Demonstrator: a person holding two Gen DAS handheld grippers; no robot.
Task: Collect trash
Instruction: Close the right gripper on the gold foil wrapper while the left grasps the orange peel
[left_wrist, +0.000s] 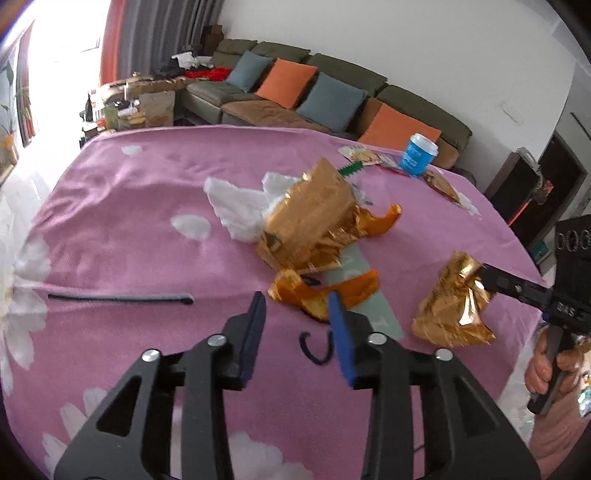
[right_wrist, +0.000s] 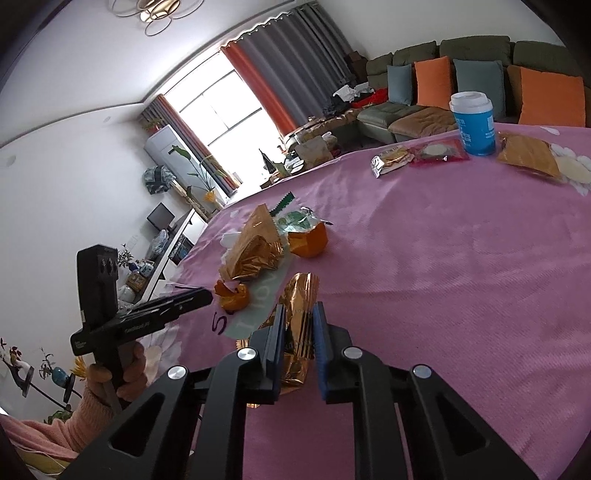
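So the right tongs (right_wrist: 299, 328) are clamped on a crinkly gold wrapper (right_wrist: 299, 332), lifted just off the desk (right_wrist: 443, 295). Left tongs (left_wrist: 297, 306) are apart and empty, with the main foil pile (left_wrist: 314, 218) right ahead, nearer that hand. Pink flowery cloth, living room, sofa (left_wrist: 332, 92) behind.

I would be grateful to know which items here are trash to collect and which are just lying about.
Trash: gold foil wrapper held in the right gripper; large gold wrapper; white tissue; orange wrapper.
Lying about: blue cup; packaged snacks; black stick.
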